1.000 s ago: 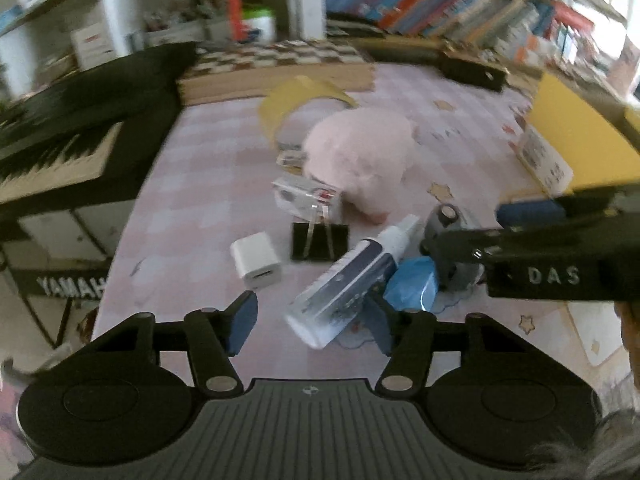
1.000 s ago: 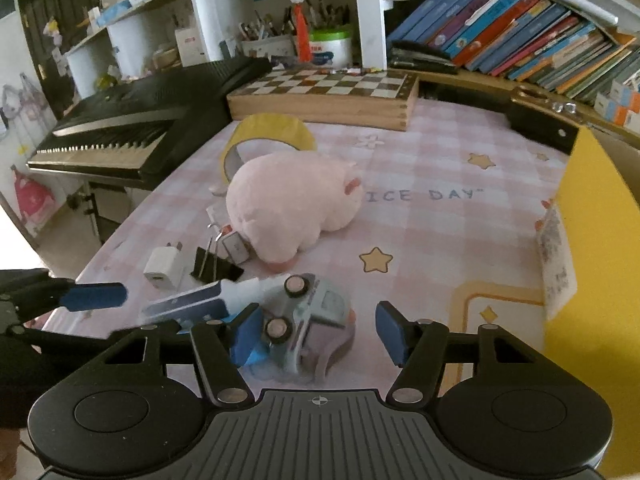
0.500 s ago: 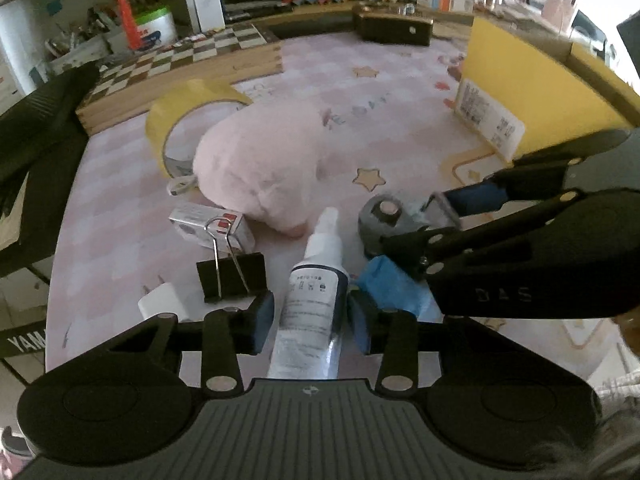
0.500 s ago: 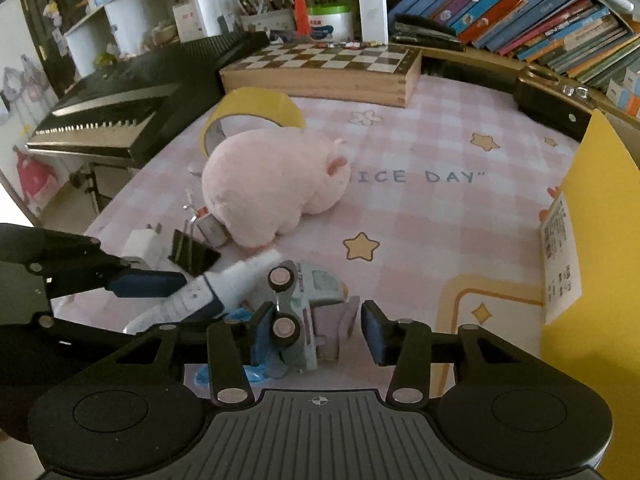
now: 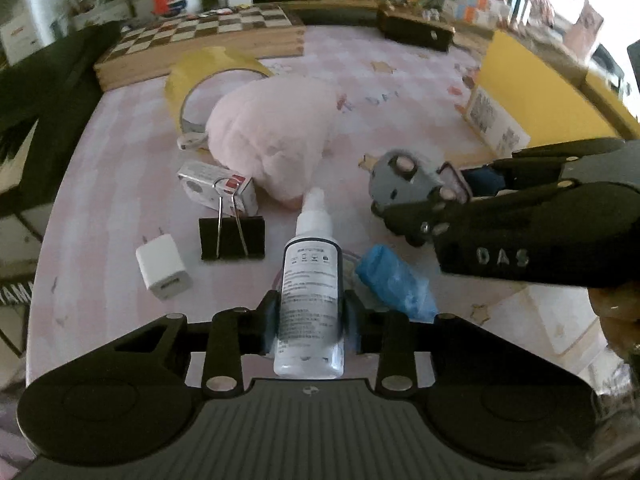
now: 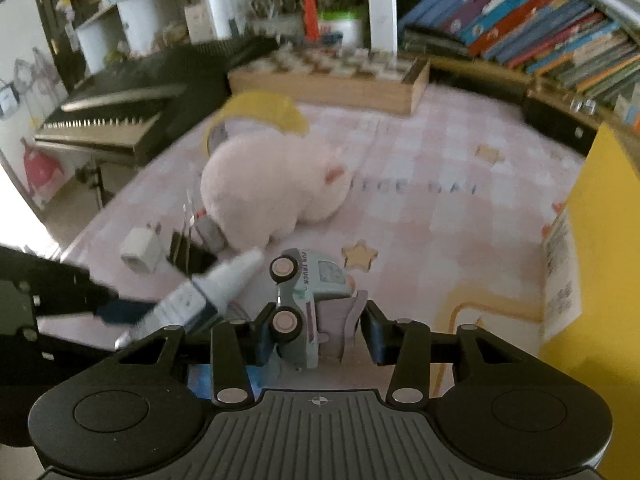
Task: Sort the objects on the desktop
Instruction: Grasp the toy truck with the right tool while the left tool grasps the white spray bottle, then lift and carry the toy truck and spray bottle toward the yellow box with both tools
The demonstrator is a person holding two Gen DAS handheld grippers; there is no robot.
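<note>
A white spray bottle [image 5: 312, 280] with a dark label lies on the pink checked tablecloth. My left gripper [image 5: 310, 316] is closing on its lower body, and both pads press its sides. From the right wrist view the bottle [image 6: 208, 288] points up and right. A pale green toy truck [image 6: 316, 284] lies on its side between the pads of my right gripper [image 6: 318, 334], which is shut on it. The left wrist view shows the truck [image 5: 396, 180] with the right gripper [image 5: 436, 196] coming in from the right.
A pink plush toy [image 5: 276, 136] lies mid-table before a yellow tape roll [image 5: 216, 64]. Near the bottle are a binder clip [image 5: 232, 236], a white charger [image 5: 162, 266], a small box [image 5: 220, 188] and a blue wrapper [image 5: 396, 284]. A yellow box [image 5: 532, 92] stands right, a chessboard [image 5: 200, 40] behind.
My left gripper has swung into line with the bottle and shut on it. My right gripper has narrowed onto the toy truck.
</note>
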